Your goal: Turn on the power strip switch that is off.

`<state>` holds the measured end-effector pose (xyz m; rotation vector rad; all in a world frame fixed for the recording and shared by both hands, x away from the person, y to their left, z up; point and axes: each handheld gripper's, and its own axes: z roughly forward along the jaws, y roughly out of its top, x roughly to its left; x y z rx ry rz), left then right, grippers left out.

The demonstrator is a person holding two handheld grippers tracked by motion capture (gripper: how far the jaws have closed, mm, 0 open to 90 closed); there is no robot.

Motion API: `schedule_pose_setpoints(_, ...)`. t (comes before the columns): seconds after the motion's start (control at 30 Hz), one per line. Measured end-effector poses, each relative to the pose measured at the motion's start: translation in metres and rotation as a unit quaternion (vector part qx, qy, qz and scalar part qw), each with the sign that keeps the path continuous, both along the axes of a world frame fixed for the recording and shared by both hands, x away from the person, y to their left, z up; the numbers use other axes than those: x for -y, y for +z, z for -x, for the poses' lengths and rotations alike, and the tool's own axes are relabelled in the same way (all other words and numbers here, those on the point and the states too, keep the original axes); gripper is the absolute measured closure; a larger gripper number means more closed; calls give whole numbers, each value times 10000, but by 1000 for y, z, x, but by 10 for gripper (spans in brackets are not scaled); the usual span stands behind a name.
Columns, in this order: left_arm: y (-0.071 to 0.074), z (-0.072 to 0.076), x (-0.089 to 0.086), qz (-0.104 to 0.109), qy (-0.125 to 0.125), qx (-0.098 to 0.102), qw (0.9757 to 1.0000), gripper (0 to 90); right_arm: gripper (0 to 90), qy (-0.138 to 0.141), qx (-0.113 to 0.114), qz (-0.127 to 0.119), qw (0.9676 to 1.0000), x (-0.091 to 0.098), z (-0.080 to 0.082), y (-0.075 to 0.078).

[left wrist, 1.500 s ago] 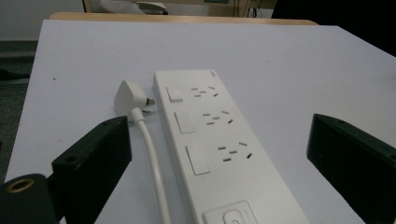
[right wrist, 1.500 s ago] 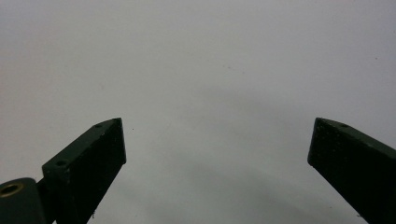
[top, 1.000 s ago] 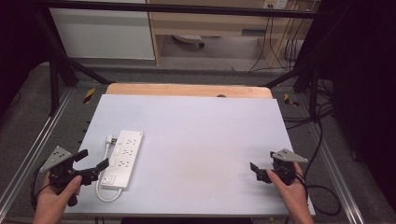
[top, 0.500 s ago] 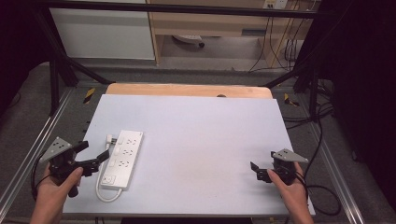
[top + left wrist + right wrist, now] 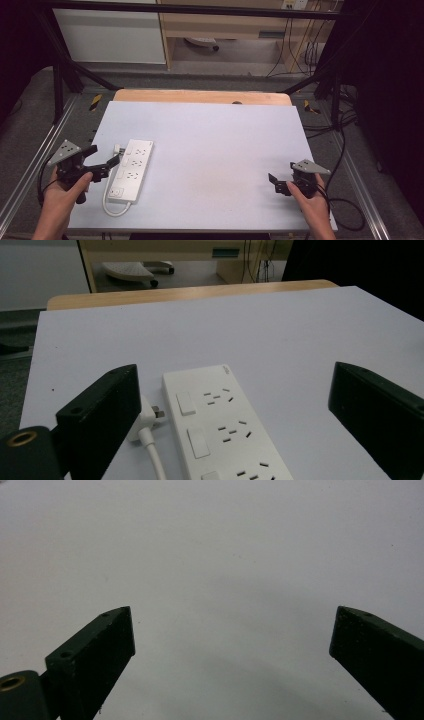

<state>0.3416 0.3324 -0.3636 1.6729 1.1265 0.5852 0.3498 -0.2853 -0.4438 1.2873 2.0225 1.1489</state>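
The left tongs [image 5: 106, 159], wide open and empty, could bump the long white plastic power strip [image 5: 131, 170] at 3 o'clock and push it away.

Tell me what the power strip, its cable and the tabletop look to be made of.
Power strip: likely hard moulded plastic, white and smooth with a slight sheen. Cable: probably a flexible plastic or rubber sheath, white, curving freely. Tabletop: matt pale sheet, perhaps laminate or card, over a wooden board with visible tan grain.

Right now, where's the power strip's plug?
In the high view the plug lies on the table's left side, against the power strip's far left corner, ahead of the open left gripper.
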Motion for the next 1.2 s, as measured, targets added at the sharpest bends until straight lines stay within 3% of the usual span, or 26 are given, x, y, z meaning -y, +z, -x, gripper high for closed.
schedule_pose_setpoints(0.8, 0, -23, -5, -49, 84, -103, 9999, 87, 48, -43, 2, -18, 10000, 0, 0, 0)
schedule_pose_setpoints(1.2, -6, -35, -2, -202, 97, -115, 9997, 175, 48, -55, -1, -32, 10000, 1, 0, 0)
